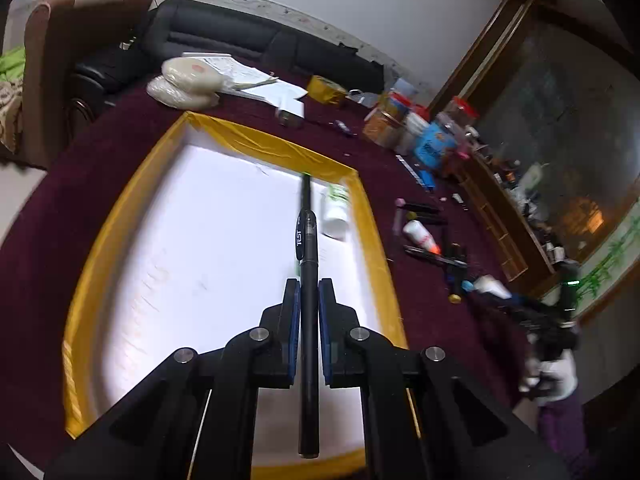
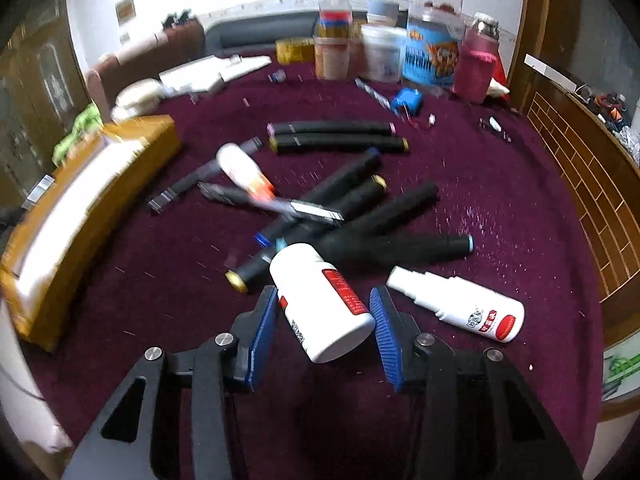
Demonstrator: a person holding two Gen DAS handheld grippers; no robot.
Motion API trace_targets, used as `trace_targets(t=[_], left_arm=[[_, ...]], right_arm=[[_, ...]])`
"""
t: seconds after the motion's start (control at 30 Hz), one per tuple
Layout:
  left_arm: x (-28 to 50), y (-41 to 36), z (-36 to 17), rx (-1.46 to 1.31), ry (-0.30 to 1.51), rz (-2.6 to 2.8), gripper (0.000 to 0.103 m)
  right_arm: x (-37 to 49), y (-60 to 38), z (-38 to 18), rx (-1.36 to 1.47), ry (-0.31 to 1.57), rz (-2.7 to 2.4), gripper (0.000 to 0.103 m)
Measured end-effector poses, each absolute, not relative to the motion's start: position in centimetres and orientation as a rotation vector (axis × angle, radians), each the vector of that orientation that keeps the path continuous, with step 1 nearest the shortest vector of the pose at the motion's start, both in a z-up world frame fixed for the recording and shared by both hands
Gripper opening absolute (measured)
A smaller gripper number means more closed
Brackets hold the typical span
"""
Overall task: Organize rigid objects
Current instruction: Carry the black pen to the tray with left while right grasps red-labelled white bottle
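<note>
My left gripper (image 1: 309, 282) is shut on a long black pen (image 1: 308, 248) that points forward over the white tray with a yellow taped rim (image 1: 370, 224). A small white bottle with a green label (image 1: 336, 210) lies in the tray's far right corner. In the right wrist view, my right gripper (image 2: 324, 292) is shut on a white bottle with a red label (image 2: 316, 276), tilted between the blue pads just above the maroon cloth. Ahead of it lies a pile of black markers (image 2: 360, 196).
A white spray bottle (image 2: 460, 308) lies right of the right gripper, and a white bottle with an orange tip (image 2: 244, 168) rests on the markers. The tray (image 2: 80, 200) stands at the left. Jars and tubs (image 2: 428, 52) line the table's far side. A wooden cabinet (image 2: 580, 184) borders the right.
</note>
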State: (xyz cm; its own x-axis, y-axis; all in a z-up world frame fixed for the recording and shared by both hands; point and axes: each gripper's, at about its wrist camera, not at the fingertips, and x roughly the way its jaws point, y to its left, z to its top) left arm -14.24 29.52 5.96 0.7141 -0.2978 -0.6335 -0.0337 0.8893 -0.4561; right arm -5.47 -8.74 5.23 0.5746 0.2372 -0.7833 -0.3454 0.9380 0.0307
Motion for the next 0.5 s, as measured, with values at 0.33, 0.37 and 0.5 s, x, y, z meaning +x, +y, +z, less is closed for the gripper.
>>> trace_targets(t=[0.33,0.37,0.5], left_arm=[[-6.8,31.6,4.7,-0.412,0.868,-0.112,0.006],[-5.9,31.7,4.4,-0.417,0.883,-0.112,0.006],[-2.6,32.4,2.8,-0.446,0.931,-0.090,0.006]], right_arm=[[-3.6,1.0,8.9,0.067,0.922,0.622,0.042],[-3.0,3.0,8.6,0.075,0.937,0.646,0.042],[-1.0,8.9,7.4,0.125,0.992,0.702,0.042]])
